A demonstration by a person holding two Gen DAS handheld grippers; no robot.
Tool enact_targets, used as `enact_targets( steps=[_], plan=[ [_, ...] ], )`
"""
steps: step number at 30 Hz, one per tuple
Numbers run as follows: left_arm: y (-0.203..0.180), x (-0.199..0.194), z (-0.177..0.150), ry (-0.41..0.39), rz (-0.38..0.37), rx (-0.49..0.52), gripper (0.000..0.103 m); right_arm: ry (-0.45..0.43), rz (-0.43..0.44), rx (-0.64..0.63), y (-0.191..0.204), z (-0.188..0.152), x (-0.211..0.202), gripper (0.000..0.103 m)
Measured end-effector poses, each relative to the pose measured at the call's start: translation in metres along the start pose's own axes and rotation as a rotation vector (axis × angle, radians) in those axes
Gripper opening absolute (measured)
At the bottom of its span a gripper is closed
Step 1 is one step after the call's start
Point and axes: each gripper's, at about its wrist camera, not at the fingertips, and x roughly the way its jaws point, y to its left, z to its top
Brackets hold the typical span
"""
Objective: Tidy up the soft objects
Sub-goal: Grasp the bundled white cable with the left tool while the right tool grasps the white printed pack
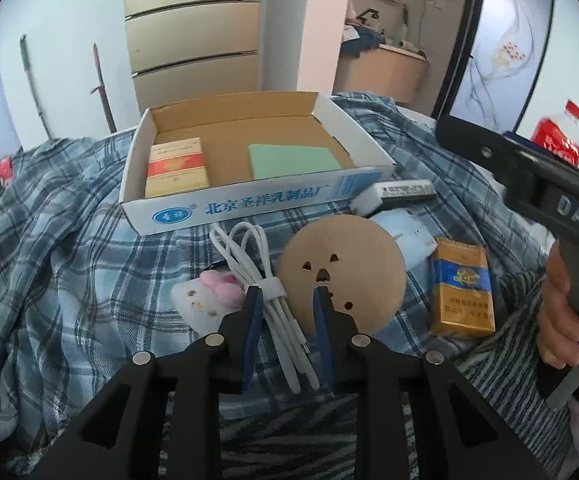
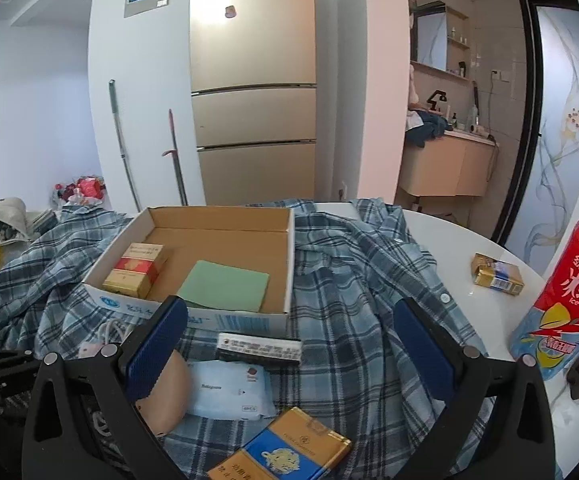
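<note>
Left wrist view: the left gripper (image 1: 287, 294) is parted narrowly around the bundled white charging cable (image 1: 267, 280); a round tan sponge disc (image 1: 343, 274) lies at two o'clock, an open cardboard box (image 1: 249, 196) at twelve.

Right wrist view: the right gripper (image 2: 289, 336) gapes wide, empty, above the blue plaid cloth (image 2: 353, 280); a pale blue soft tissue pack (image 2: 229, 390) lies at seven o'clock.

A red packet (image 2: 135, 270) and a green pad (image 2: 225, 290) are held in the cardboard box (image 2: 289, 264), seemingly below the wide-spread right gripper (image 2: 289, 344).

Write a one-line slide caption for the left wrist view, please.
Left gripper, open, straddles a bundled white cable before a cardboard box.
</note>
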Motion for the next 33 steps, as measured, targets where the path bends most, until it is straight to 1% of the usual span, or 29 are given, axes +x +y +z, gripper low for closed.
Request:
enact_targets(
  steps=[2,5,8,12,13,14,16,20,22,26,28,33],
  plan=[
    [0.000,0.002,0.000,0.010,0.013,-0.004,0.027,0.008,0.006,0.006,-0.001,0.000,0.001,0.103],
    [0.006,0.006,0.001,0.032,0.005,-0.035,0.027,0.004,0.010,0.004,-0.001,0.001,0.001,0.103],
    [0.006,0.016,0.000,0.078,0.008,-0.040,0.031,-0.001,0.006,-0.009,0.002,0.000,0.000,0.103],
    [0.010,0.016,-0.002,0.076,-0.001,-0.055,0.031,0.005,0.013,-0.025,0.005,-0.002,0.001,0.103],
    [0.010,0.015,-0.002,0.072,0.001,-0.055,0.029,0.007,0.015,-0.023,0.004,-0.002,0.001,0.103],
    [0.009,0.012,-0.002,0.060,0.016,-0.053,0.018,0.008,0.017,-0.019,0.004,-0.002,0.001,0.103],
    [0.008,0.006,-0.002,0.031,0.046,-0.050,0.011,0.007,0.021,-0.013,0.002,-0.002,0.001,0.103],
    [0.000,-0.016,-0.003,-0.084,0.077,-0.013,0.007,0.012,0.035,-0.004,0.002,-0.001,0.001,0.103],
    [-0.004,-0.023,-0.003,-0.125,0.086,0.000,0.005,0.021,0.045,0.000,0.001,0.000,0.003,0.103],
    [0.000,-0.037,-0.002,-0.198,0.092,-0.017,0.004,0.048,0.068,0.015,0.000,0.000,0.009,0.103],
    [0.000,-0.034,0.001,-0.183,0.096,-0.018,0.004,0.070,0.088,0.027,0.000,0.000,0.014,0.103],
    [0.006,-0.022,0.001,-0.115,0.067,-0.039,0.004,0.112,0.104,0.035,-0.001,0.001,0.024,0.103]
  ],
)
